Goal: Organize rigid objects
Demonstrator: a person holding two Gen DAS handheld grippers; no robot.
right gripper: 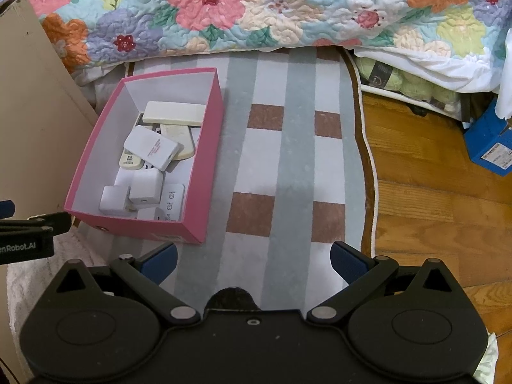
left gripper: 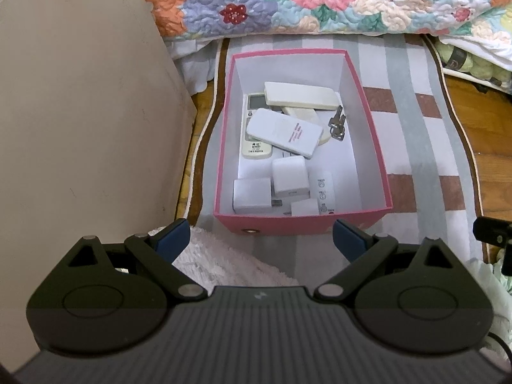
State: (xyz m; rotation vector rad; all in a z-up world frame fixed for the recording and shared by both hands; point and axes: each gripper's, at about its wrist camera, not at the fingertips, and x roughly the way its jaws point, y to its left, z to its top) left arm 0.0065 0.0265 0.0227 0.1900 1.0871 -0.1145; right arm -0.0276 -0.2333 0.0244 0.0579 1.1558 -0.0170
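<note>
From the left wrist view, the left gripper (left gripper: 260, 240) is hovering with its blue-padded fingers (left gripper: 174, 240) spread wide and gripping nothing. Straight ahead of the tips, just beyond them, the pink box (left gripper: 224, 147) is sitting on the striped rug (left gripper: 403, 102), its near wall facing the tongs. Inside it the rigid things are lying in a loose heap: white remotes (left gripper: 284, 132) stacked crosswise toward the far end, a bunch of keys (left gripper: 336, 124) to the right of them, and white chargers (left gripper: 289, 176) crowding the near left corner. The right half of the box floor is lying bare. To the left of the tongs a tall beige panel (left gripper: 80, 112) is standing close beside the box, leaving only a narrow strip of rug between them. Under the left finger a fluffy white mat (left gripper: 224, 262) is reaching toward the box's near wall. Beyond the box the flowered quilt (left gripper: 320, 0) is hanging down to the rug.

From the right wrist view, the right gripper (right gripper: 254, 262) is likewise holding its fingers (right gripper: 348, 260) wide apart with nothing between them. The pink box (right gripper: 208, 160) is lying ahead and to the left of these tongs, its right wall running away from the left fingertip. Directly ahead, open rug (right gripper: 297, 160) is stretching clear to the quilt (right gripper: 256, 9). To the right the rug's brown edge is giving way to wooden floor (right gripper: 422, 192), with a blue carton (right gripper: 489, 147) far off on that side. The other gripper (right gripper: 28, 233) is poking in at the left border.
</note>
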